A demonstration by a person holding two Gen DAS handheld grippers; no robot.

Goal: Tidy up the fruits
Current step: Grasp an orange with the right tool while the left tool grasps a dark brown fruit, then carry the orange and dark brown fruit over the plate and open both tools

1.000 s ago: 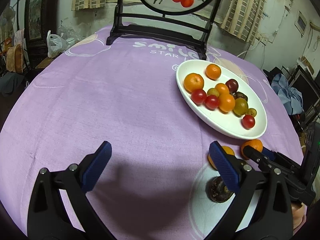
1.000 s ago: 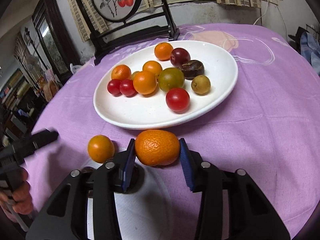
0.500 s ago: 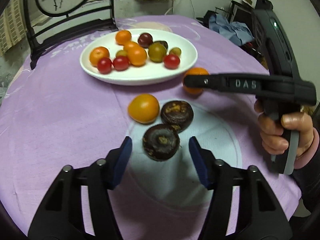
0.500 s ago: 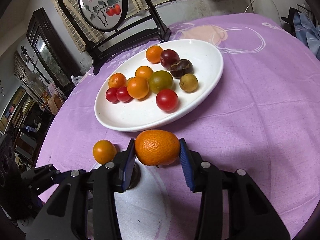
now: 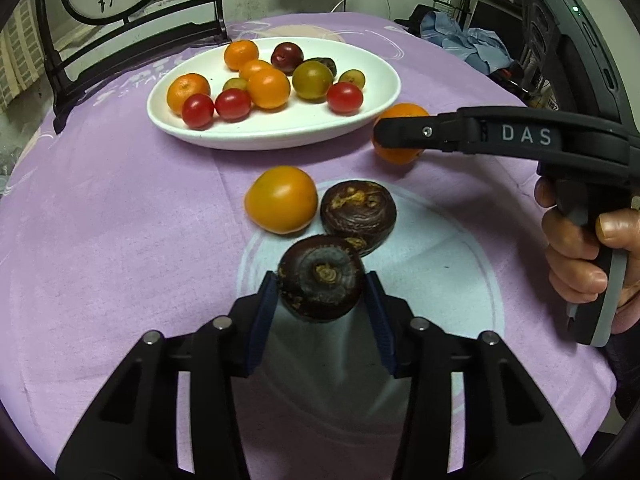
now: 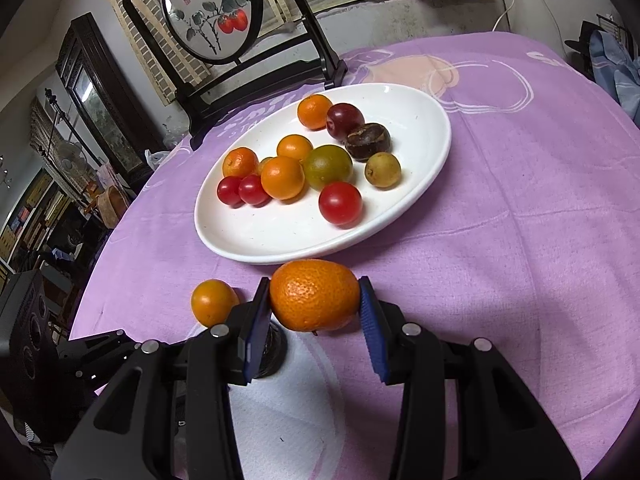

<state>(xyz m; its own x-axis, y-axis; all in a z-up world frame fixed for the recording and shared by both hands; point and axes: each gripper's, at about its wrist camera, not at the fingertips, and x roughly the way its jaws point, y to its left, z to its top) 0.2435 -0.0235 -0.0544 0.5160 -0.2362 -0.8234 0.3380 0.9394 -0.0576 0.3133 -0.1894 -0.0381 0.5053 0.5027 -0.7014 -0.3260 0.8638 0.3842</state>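
My left gripper is shut on a dark brown round fruit. A second dark fruit and a small orange fruit lie on the purple cloth just beyond it. My right gripper is shut on an orange mandarin, held near the front rim of the white oval plate. The mandarin and right gripper also show in the left wrist view. The plate holds several oranges, red tomatoes, a green fruit and dark fruits. The small orange fruit lies left of my right gripper.
A black wooden stand with a round painted screen stands behind the plate. The round table's edge drops off on all sides. Blue cloth and clutter lie beyond the table's far right.
My left gripper has swung toward the dark fruits and closed on the nearer one. My right gripper has kept hold of the mandarin, and its view has drawn back slightly.
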